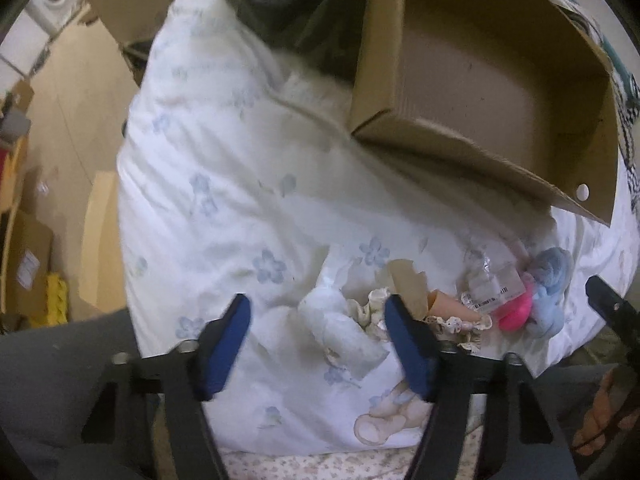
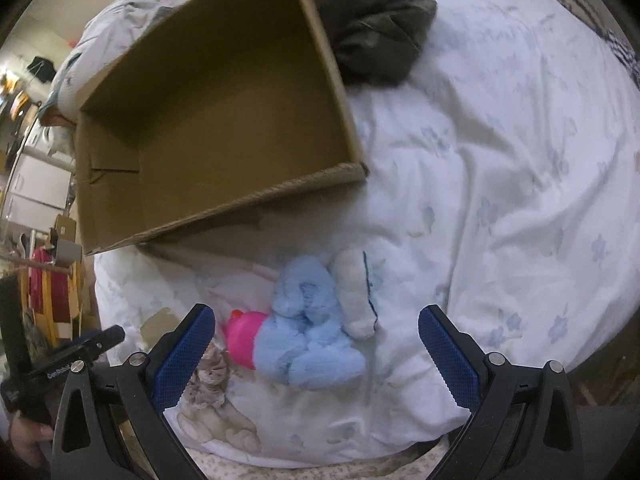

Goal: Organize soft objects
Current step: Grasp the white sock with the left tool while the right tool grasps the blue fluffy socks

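Your left gripper [image 1: 318, 332] stands spread wide with nothing between its blue pads [image 1: 224, 344], hovering over a white rolled cloth [image 1: 344, 332] that lies on the quilt [image 1: 208, 184] just ahead. Right of that cloth sits a frilly cream piece [image 1: 372, 308], then a clear plastic packet [image 1: 494, 284] with a label. Your right gripper [image 2: 316, 354] is likewise spread and holds nothing; its pads [image 2: 182, 356] flank a light blue plush toy [image 2: 308, 336] lying near on the quilt. A bright pink toy [image 2: 242, 336] touches the plush on its left, and a grey-white sock [image 2: 354, 292] rests against its far right side. A frilly cream cloth [image 2: 210, 376] lies beside the left pad. Farther on, an open cardboard box [image 2: 224, 120] sits on the quilt, tilted toward you, its inside bare in both views. Beyond the box, to its right, a dark green garment [image 2: 376, 28] lies crumpled on the bed.
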